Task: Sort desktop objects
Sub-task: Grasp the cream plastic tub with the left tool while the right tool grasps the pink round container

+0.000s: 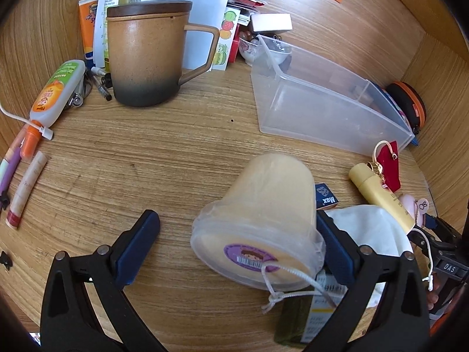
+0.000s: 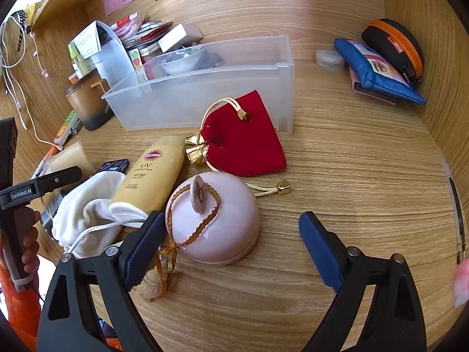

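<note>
Left wrist view: the left gripper [image 1: 239, 234] is seen spread wide over the desk [image 1: 164, 152]. A beige cup [image 1: 263, 223], wrapped in clear plastic and lying on its side, is found between the fingers, close against the right pad; the left pad is well apart from it, w/ bare wood between. Whether the right pad touches the cup can't be told. A white string [image 1: 281, 290] is tied below the cup's base. A brown mug [image 1: 143, 55] w/ a lid is stood upright at the back left; a clear bin [image 1: 322, 99] is set at the back right. A yellow tube [image 1: 381, 193] is laid at the right, beside a white cloth [image 1: 372, 228]. A glue bottle [image 1: 55, 94] is laid at the left edge.

Right wrist view: the right gripper [image 2: 231, 236] is seen spread, nothing pinched. A pink dome [image 2: 217, 226] w/ a braided cord is sat between the fingers, near the left pad; the right pad is kept well apart from it. A shell [image 2: 152, 284] is hung by the left finger. A red pouch [image 2: 246, 143] is laid beyond the dome, in front of the bin [image 2: 205, 88]. The tube [image 2: 149, 173] is laid beside the dome's left, its cap on the cloth [image 2: 85, 214]. A blue pouch [image 2: 378, 70] is leant at the far right. The left gripper [image 2: 44, 184] and the hand [image 2: 27, 243] holding it are seen at the left edge.
</note>
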Tool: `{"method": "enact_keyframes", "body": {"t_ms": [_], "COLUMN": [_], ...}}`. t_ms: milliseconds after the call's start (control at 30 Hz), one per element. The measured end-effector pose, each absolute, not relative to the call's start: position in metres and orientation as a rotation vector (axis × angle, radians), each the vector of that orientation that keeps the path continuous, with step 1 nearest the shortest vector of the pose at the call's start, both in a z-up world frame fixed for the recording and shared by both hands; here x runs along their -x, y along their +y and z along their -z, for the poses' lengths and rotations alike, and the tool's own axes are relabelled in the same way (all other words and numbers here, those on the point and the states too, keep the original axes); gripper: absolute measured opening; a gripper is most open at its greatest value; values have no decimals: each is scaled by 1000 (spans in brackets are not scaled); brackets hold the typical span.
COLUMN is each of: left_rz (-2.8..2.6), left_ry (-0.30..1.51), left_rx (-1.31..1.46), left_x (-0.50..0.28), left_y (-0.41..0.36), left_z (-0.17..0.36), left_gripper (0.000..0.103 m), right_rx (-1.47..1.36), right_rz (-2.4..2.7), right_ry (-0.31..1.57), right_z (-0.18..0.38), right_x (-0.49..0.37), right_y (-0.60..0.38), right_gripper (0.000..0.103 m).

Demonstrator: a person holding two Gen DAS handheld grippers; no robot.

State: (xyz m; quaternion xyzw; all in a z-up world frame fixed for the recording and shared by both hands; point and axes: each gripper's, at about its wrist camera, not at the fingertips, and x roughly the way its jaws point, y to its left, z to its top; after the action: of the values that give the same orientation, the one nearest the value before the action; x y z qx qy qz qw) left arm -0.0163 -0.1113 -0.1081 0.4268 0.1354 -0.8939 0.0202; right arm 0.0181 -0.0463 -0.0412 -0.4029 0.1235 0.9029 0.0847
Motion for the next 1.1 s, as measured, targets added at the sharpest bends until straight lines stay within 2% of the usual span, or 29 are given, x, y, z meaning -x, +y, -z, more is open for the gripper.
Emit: {"method": "enact_keyframes", "body": {"t_ms": [67, 233, 267, 700, 1100], "left_rz": [2779, 2793, 2788, 2782, 2804], "left_ry": [411, 347, 329, 361, 366], "left_rx": [-1322, -1312, -1308, -1295, -1256], "left_x": [18, 21, 22, 25, 30], "left_y": [-110, -103, -102, -105, -104], "left_z": [108, 107, 107, 106, 94], "left_gripper": [99, 77, 76, 71, 69], "right_rx": [1217, 1209, 1208, 1150, 1066], "right_rz": [-2692, -2684, -2687, -2683, -2722], "right_ry": [368, 297, 297, 348, 287], "right_z": [43, 45, 45, 34, 8], "right_x": [-15, -10, -10, -15, -13], "right_y": [-47, -51, -51, -38, -38], "right_gripper": [79, 65, 61, 61, 61]}}
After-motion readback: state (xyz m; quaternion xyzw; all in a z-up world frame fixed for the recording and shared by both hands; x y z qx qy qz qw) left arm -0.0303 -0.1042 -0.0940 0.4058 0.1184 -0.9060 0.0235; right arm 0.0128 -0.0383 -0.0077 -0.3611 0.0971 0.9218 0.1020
